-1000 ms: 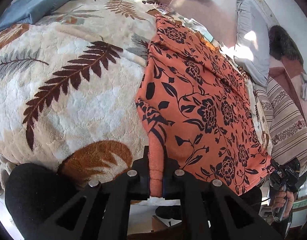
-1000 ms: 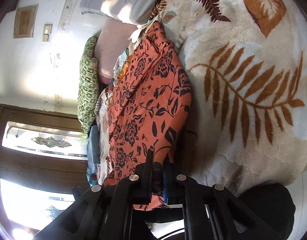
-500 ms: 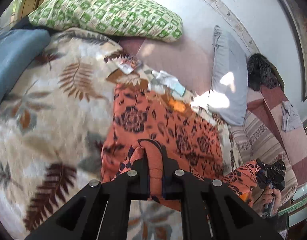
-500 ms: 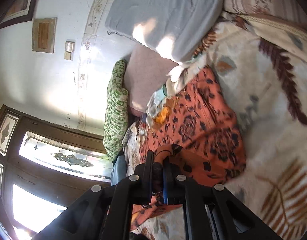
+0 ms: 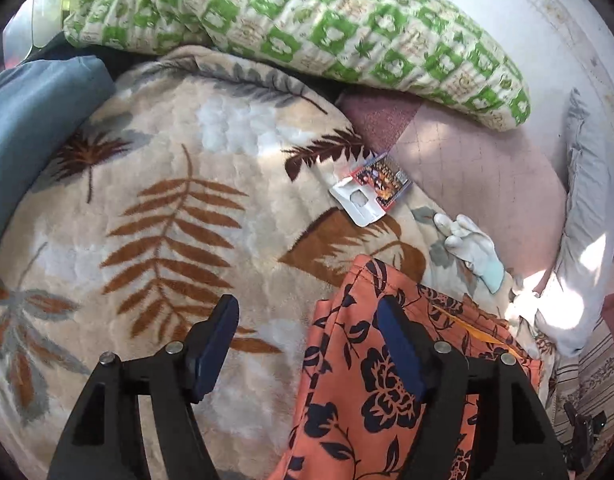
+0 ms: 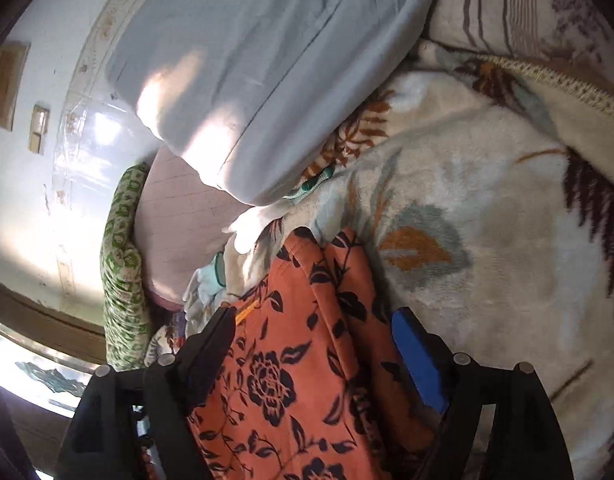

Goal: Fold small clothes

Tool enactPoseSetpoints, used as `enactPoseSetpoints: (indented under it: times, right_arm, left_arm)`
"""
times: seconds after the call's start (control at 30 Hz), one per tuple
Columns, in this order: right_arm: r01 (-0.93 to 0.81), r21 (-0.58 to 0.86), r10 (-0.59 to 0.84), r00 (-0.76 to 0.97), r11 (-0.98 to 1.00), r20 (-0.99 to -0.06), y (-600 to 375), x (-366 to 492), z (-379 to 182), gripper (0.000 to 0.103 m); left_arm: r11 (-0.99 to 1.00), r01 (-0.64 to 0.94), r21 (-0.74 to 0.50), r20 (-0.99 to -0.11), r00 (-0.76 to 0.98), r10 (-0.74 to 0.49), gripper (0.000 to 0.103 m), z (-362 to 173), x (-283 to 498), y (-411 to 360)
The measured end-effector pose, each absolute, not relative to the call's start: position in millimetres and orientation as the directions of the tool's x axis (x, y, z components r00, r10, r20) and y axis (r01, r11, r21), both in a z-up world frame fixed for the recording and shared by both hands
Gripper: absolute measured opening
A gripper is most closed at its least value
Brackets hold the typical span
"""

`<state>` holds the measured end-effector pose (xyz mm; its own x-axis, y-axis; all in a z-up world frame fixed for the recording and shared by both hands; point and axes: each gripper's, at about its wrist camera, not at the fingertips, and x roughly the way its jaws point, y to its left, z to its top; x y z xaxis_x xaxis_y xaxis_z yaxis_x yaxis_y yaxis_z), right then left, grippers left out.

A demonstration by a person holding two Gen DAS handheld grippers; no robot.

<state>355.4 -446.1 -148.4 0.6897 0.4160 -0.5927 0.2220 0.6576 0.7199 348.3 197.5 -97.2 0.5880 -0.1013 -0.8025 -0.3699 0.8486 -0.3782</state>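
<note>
Orange floral garment (image 5: 371,376); packet (image 5: 369,188) print unreadable.

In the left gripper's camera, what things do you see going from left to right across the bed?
Blue cushion → leaf blanket → small card packet → white glove → grey pillow.

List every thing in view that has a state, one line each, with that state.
Left hand-held gripper: jaws opening, nothing pinched; one finger over the garment's edge.
Right hand-held gripper: jaws opening, garment lies between them, unpressed.
Orange floral garment: folded over, lying released on the blanket.
Leaf-print blanket: spread out under the garment.
Small card packet: lying flat on the blanket.
White glove: lying limp beside the garment.
</note>
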Motion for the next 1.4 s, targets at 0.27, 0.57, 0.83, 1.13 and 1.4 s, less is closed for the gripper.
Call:
enactPoseSetpoints:
  times: [0.27,0.57,0.83,1.13,1.4]
  right_arm:
    - [0.069,0.512,0.358,0.636,0.856,-0.683,-405.3,295.2,-119.7,0.083]
    - [0.012,0.325,0.257,0.586,0.946,-0.768,-396.2,347.3,-125.3,0.082]
    - [-0.026,0.191,0.180,0.479,0.981,-0.859,-363.6,415.6,-165.4,0.035]
    - [0.056,0.021,-0.009,0.498,0.998,-0.867,-375.0,407.1,-171.2,0.010]
    - [0.170,0.078,-0.014,0.484,0.982,-0.875,-398.3,401.5,-165.3,0.024]
  left_arm:
    - [0.899,-0.240,-0.367,-0.794,0.585,-0.168,0.073,-92.1,249.3,173.2]
    - [0.937,-0.159,-0.312,-0.811,0.558,-0.176,0.073,-112.8,223.7,125.3]
    - [0.963,-0.116,-0.242,-0.803,0.582,-0.132,0.073,-112.2,266.8,100.7]
    - [0.975,-0.182,-0.127,-0.856,0.517,-0.015,0.079,-155.7,301.8,110.5]
    - [0.961,-0.244,-0.127,-0.791,0.610,0.050,0.079,-126.8,287.0,124.0]
